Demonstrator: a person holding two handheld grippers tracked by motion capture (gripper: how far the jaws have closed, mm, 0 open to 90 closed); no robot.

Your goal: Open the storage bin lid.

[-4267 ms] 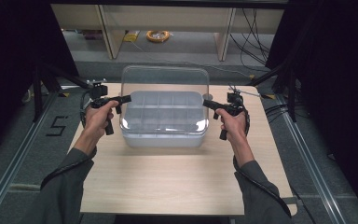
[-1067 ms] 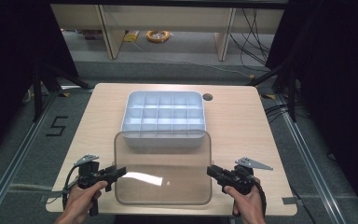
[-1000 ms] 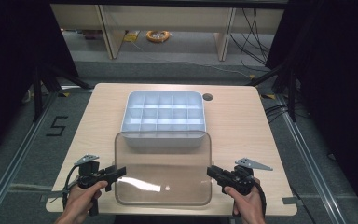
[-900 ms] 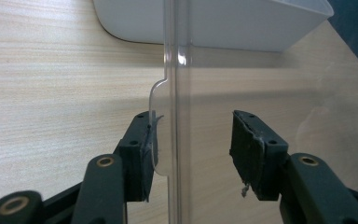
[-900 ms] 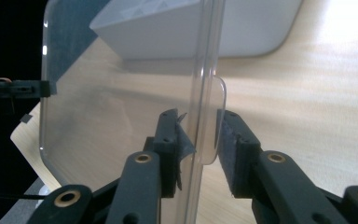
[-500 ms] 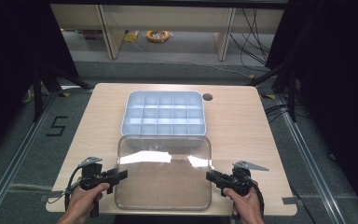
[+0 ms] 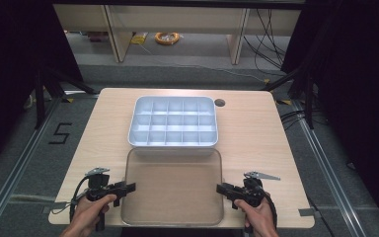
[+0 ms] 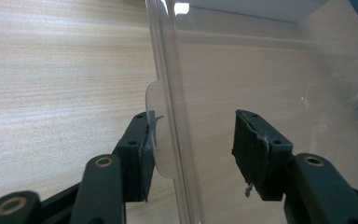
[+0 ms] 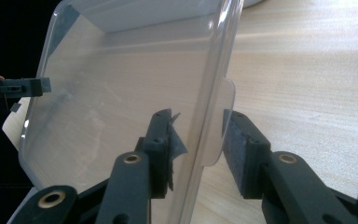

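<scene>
The clear plastic lid (image 7: pixel 172 186) is a rounded rectangle with a raised rim and a small tab on each short side. It lies flat at the near edge of the bench (image 7: pixel 256 138), long axis left to right, its far edge touching the white compartment tray (image 7: pixel 173 126). No brand is legible on it; a "5" (image 7: pixel 60 133) is marked on the floor. Your left gripper (image 8: pixel 193 147) and right gripper (image 9: pixel 198 151) are both spread, each straddling a tab without pinching it.

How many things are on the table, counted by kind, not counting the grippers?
Clear plastic lid: 1
White tray with compartments: 1
Total: 2
</scene>
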